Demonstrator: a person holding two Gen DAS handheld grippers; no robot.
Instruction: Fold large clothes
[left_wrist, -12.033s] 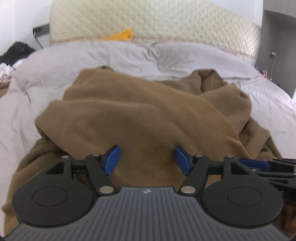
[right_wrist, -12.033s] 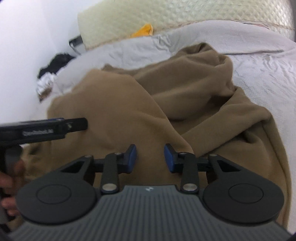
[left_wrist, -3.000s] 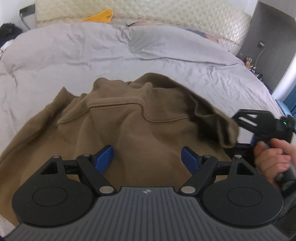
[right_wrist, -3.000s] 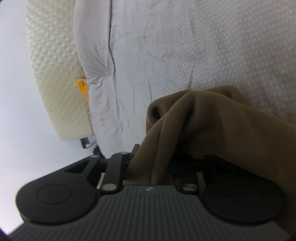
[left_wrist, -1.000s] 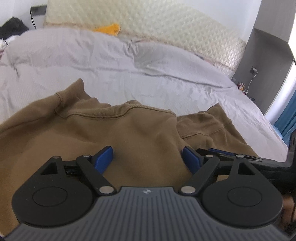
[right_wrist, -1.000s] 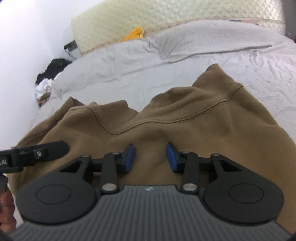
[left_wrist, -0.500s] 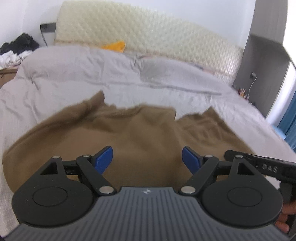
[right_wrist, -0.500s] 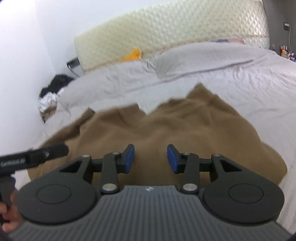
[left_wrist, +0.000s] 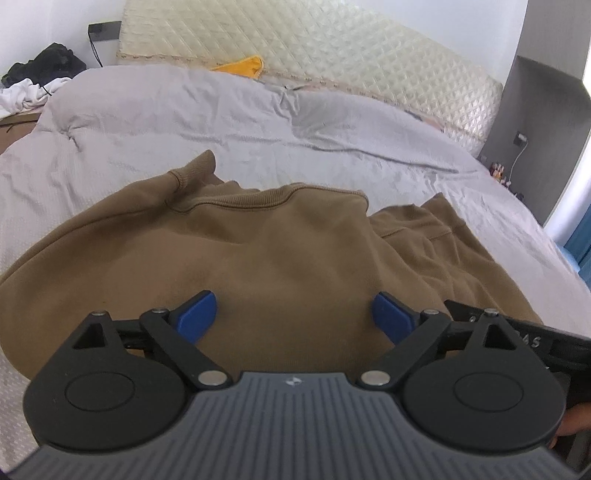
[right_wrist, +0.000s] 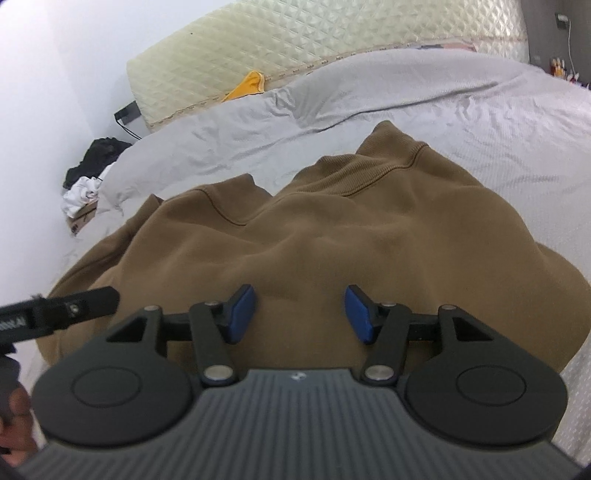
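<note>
left gripper (left_wrist: 293, 314): your jaws are opening wide, nothing pinched; the 2 blue pads (left_wrist: 195, 314) hang over the cloth.
right gripper (right_wrist: 301, 314): your jaws are opening too, about half spread, gripping nothing.
brown sweatshirt (left_wrist: 277, 254): spread on the bed just past both grippers, ribbed collar at the far edge, 1 sleeve (left_wrist: 436, 236) bunched to the right.
grey duvet (left_wrist: 184, 122): under the sweatshirt, running far to the headboard.
cream headboard (left_wrist: 332, 48): far end, a yellow cloth (left_wrist: 240, 66) against it.
dark clothes pile (left_wrist: 44, 66): far left, off the bed.
</note>
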